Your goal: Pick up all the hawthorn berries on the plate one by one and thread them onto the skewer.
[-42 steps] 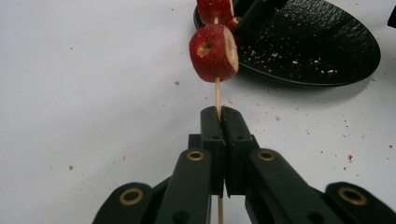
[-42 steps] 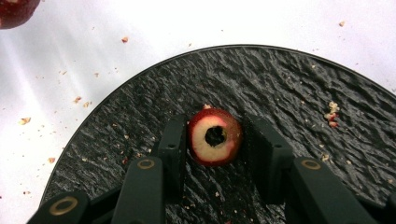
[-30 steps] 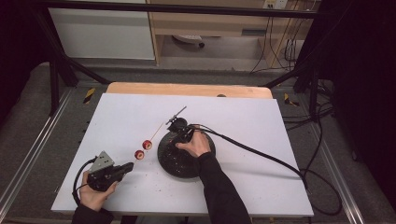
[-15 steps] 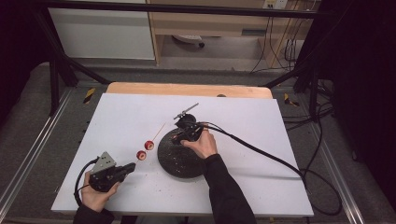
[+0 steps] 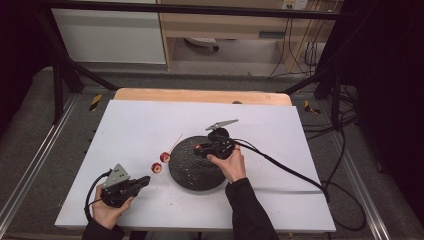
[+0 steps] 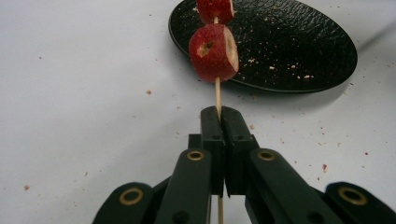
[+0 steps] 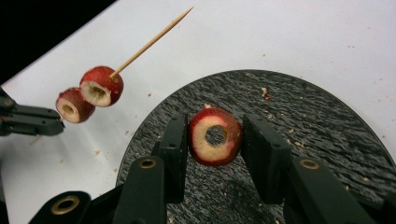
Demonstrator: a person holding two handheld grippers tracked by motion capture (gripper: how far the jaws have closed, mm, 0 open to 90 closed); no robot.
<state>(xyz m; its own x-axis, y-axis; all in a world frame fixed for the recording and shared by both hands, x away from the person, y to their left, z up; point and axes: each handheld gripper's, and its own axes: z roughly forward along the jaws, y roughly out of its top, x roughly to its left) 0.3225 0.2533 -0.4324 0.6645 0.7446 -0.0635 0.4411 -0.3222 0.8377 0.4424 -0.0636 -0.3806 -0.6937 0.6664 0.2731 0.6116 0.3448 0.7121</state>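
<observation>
A thin wooden skewer (image 6: 217, 93) carries two red cored fruit pieces (image 6: 214, 52), and my left gripper (image 6: 220, 114) is shut on its lower end. In the high view the left gripper (image 5: 142, 181) is at the near left of the table, and the skewer (image 5: 174, 143) slants up and to the right. My right gripper (image 7: 215, 135) is shut on a third red fruit ring (image 7: 215, 140), its hole facing the camera. It hangs above the black textured plate (image 7: 303, 121). In the high view the right gripper (image 5: 200, 148) is over the plate's (image 5: 190, 172) far edge, right of the skewer's tip.
The table is covered by a white sheet (image 5: 140, 120) with small crumbs on it. A black cable (image 5: 290, 172) trails from the right gripper across the sheet to the right. A wooden board edge (image 5: 200, 95) runs along the far side.
The right hand has shifted to the right over the plate with the fruit ring in its jaws. The left hand and skewer have stayed put.
</observation>
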